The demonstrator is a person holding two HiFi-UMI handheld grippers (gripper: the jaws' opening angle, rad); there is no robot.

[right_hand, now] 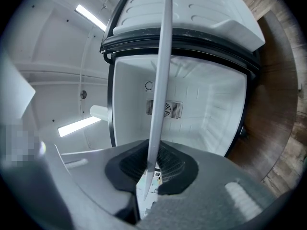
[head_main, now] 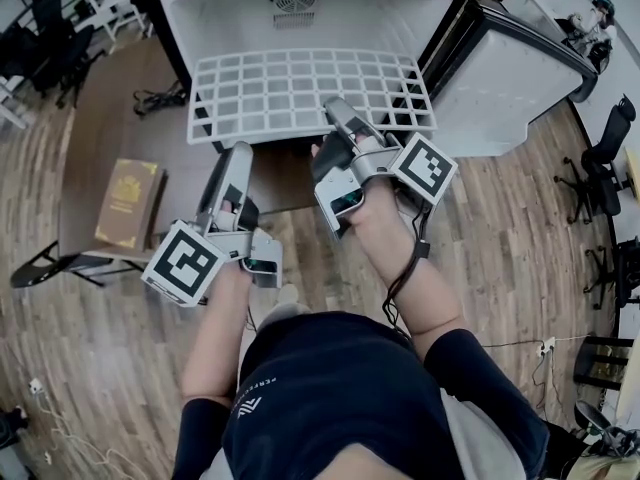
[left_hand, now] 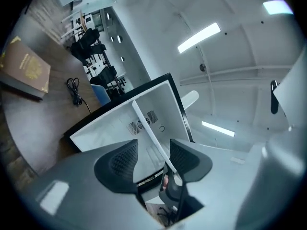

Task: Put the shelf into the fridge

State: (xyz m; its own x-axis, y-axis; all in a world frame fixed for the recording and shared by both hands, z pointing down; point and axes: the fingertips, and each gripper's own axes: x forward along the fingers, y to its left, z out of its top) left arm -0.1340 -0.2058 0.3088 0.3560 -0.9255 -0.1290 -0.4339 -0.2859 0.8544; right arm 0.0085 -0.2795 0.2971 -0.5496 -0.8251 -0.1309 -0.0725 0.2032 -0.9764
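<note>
Around me is an office room with a wood-plank floor (head_main: 500,258), black office chairs (head_main: 600,158) off to the right and more at the far left, and strip lights (left_hand: 199,37) on a white ceiling. In front of me is a dark brown surface (head_main: 150,148), and on its far part stands a small white fridge (head_main: 230,18), its inside bare white with a round vent on the back wall. Its door (head_main: 500,88) is swung open to the right. The white grid shelf (head_main: 310,93) lies flat in the fridge's mouth, its far part inside and its near part jutting out toward me. A brown book (head_main: 128,203) lies on the near left of the surface, well apart from the fridge. My right gripper (head_main: 338,113) has its fingers closed on the shelf's near edge, right of the middle. My left gripper (head_main: 238,158) is at the shelf's near left corner, with its fingers (left_hand: 120,159) spread apart, the shelf's edge running between them with neither pad pressing on it. A black cable (head_main: 160,98) lies coiled on the surface just left of the fridge.
</note>
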